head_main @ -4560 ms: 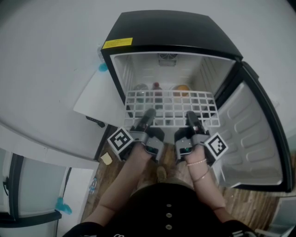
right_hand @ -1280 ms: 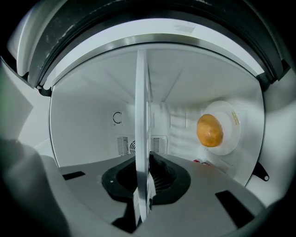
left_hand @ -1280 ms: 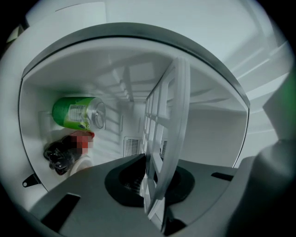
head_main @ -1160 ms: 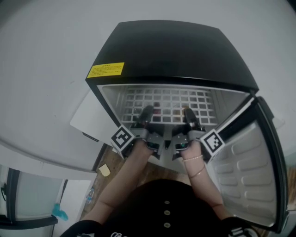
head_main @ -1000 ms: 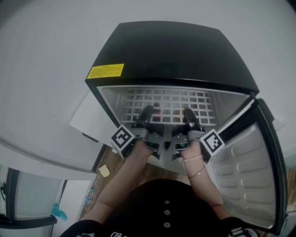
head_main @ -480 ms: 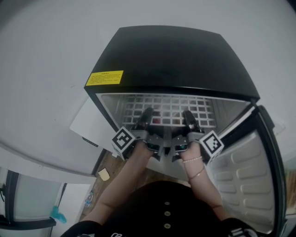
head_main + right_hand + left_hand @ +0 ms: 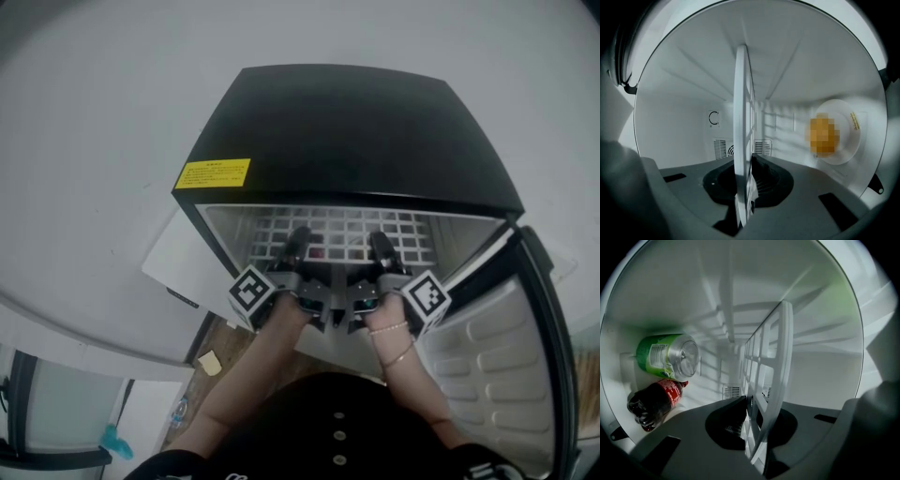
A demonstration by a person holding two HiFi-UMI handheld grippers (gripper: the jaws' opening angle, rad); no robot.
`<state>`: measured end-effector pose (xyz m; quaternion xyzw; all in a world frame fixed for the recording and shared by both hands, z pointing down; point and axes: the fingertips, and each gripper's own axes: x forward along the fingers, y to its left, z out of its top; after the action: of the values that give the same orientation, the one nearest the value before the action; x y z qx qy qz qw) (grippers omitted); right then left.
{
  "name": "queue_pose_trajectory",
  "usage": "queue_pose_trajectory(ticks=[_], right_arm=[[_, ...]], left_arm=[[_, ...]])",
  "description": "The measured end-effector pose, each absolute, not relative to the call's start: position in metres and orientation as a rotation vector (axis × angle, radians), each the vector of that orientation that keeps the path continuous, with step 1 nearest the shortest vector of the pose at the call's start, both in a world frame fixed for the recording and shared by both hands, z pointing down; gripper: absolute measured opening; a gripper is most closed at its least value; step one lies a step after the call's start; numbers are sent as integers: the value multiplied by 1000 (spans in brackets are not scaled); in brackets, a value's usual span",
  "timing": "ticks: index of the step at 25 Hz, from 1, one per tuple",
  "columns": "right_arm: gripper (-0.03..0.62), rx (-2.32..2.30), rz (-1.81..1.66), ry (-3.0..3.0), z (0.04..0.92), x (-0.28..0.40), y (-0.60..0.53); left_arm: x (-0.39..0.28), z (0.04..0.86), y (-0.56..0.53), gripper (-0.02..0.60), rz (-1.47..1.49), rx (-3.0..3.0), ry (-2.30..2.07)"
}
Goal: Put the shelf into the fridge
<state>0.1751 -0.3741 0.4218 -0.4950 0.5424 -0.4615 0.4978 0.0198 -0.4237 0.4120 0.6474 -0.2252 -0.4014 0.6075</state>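
Observation:
A white wire grid shelf [image 7: 349, 228] lies level inside the small black fridge [image 7: 347, 122], most of it under the fridge's top. My left gripper [image 7: 298, 246] is shut on the shelf's front edge at the left. My right gripper [image 7: 381, 246] is shut on the same edge at the right. In the left gripper view the shelf [image 7: 772, 376] runs edge-on between the jaws of the left gripper [image 7: 752, 427], with both pads against it. The right gripper view shows the shelf [image 7: 742, 122] edge-on too, clamped in the right gripper [image 7: 744, 187].
Below the shelf lie a green can [image 7: 670, 356] and a cola bottle [image 7: 654, 401] at the left, and a white plate [image 7: 836, 133] with an orange item at the right. The fridge door [image 7: 511, 356] stands open at the right. A white panel [image 7: 178, 267] leans left of the fridge.
Both grippers have pushed the shelf a little deeper into the fridge, and less of the grid shows under the top. The grip on it is unchanged.

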Motion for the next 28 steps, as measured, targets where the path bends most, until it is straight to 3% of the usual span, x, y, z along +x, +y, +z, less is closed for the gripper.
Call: queue_pose_trajectory(ticks=[10,17,23,28], right_arm=[[36,-1121,-1108,1386,415,177,-402],[95,-1112,-1139,1378,420,169,-383],[103,-1144,-1187,1318,421,152,-353],[103,-1148,-1184,1306,417,142,-328]], left_arm=[[18,406,-439,35,-980,1533,-585],[14,407,-421,38,-956,1551,-607],[-1,409,-396,117,-921,1500,-621],[-11,404,-371,121,-906,1509,-604]])
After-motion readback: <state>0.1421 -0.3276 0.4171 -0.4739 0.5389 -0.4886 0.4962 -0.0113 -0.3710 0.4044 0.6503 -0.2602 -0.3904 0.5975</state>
